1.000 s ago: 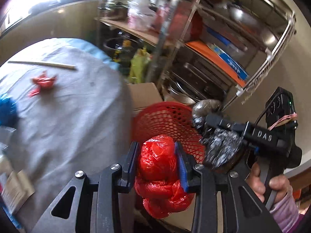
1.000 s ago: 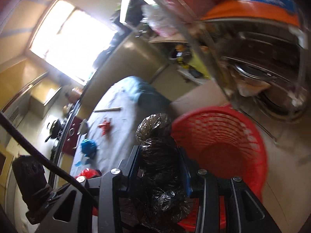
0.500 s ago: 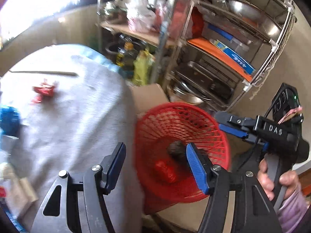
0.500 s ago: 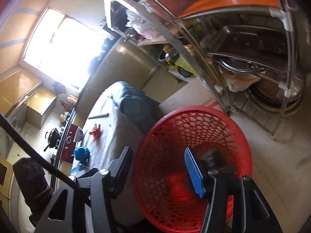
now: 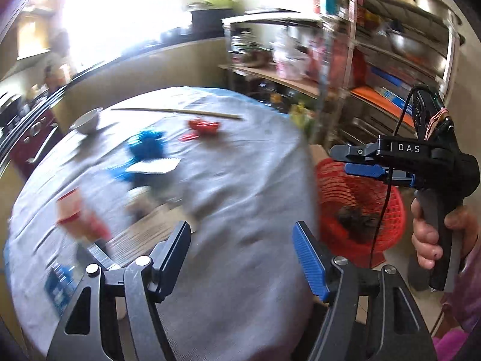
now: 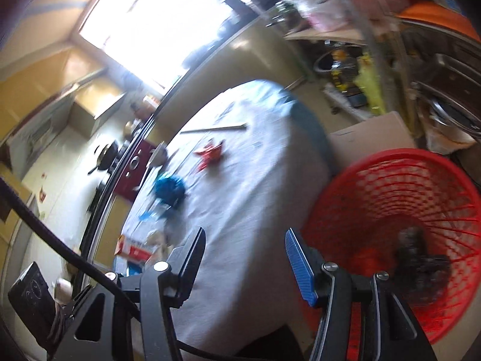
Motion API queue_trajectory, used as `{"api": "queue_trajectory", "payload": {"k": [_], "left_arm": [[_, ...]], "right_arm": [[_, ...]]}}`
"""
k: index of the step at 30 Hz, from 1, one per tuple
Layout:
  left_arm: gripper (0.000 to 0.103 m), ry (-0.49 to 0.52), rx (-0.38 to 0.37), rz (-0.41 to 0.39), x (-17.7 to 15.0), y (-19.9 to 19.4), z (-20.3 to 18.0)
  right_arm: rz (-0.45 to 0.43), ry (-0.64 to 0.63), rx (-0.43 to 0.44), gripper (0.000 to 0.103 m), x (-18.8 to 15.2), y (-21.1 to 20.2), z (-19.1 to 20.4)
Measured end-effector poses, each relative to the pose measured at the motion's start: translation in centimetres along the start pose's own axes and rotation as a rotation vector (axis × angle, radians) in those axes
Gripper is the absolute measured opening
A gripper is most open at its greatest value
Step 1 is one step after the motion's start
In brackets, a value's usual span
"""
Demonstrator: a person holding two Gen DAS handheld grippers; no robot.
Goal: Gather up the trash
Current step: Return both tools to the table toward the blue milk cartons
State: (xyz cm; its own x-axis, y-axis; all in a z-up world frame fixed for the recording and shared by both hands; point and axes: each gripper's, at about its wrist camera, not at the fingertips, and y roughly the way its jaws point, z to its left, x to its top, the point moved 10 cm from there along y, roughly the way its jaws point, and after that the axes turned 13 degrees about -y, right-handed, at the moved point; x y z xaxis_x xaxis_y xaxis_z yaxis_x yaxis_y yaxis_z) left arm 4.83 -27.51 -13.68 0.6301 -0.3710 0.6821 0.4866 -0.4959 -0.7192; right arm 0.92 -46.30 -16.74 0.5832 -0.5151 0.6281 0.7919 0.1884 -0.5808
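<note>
A red mesh basket (image 5: 327,186) (image 6: 390,180) stands on the floor beside the round table (image 5: 240,186) (image 6: 255,198). In it lie a black bag (image 5: 354,222) (image 6: 421,255) and a red bag (image 6: 369,258). My left gripper (image 5: 240,234) hovers over the table's near edge, its jaws opening with nothing between them. My right gripper (image 6: 245,236) (image 5: 351,161) is open and empty between table and basket. On the cloth lie a red wrapper (image 5: 204,126) (image 6: 210,152), a blue crumpled bag (image 5: 145,147) (image 6: 170,189), a red-and-white packet (image 5: 72,210) (image 6: 135,248) and a white card (image 5: 153,167).
A thin stick (image 5: 174,112) and a white bowl (image 5: 85,121) sit at the table's far side. A metal shelf rack (image 5: 345,75) full of pans stands behind the basket, with a cardboard box (image 6: 372,135) between them. A hand (image 5: 427,237) holds the right gripper.
Both grippers opened and dropped the red bag and the black bag into the basket. Both then swung left from the basket toward the table.
</note>
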Motion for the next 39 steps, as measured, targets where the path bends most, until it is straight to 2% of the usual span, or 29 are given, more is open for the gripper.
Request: {"api": "queue_trajectory", "payload": {"k": [4,9,14,25,35,39], "left_arm": [[0.074,-0.087,0.115,-0.029,-0.3,-1.5,5.5],[0.074,-0.254,0.245,-0.021,-1.4,-2.6,13.3],[0.074,-0.332,0.362,-0.046,-2.6,-3.9,18.5],[0.074,-0.367,0.39,-0.034,-4.7,-4.6,21.7],[0.074,-0.422,0.434,-0.013,-6.4,-5.3,24.4],[0.074,-0.445,0.451,-0.005,-7.1,-5.5,25.6]], "right_arm": [[0.053,-0.073,0.033,0.06,-0.6,2.3,4.3],[0.105,-0.158,0.072,0.06,-1.6,4.6,9.3],[0.146,-0.251,0.101,0.06,-2.8,6.2,13.6],[0.217,-0.381,0.131,0.06,-4.9,8.2,19.0],[0.258,-0.516,0.215,0.06,-6.0,11.2,25.9],[0.285,-0.564,0.22,0.06,-7.0,12.4,27.5]]}}
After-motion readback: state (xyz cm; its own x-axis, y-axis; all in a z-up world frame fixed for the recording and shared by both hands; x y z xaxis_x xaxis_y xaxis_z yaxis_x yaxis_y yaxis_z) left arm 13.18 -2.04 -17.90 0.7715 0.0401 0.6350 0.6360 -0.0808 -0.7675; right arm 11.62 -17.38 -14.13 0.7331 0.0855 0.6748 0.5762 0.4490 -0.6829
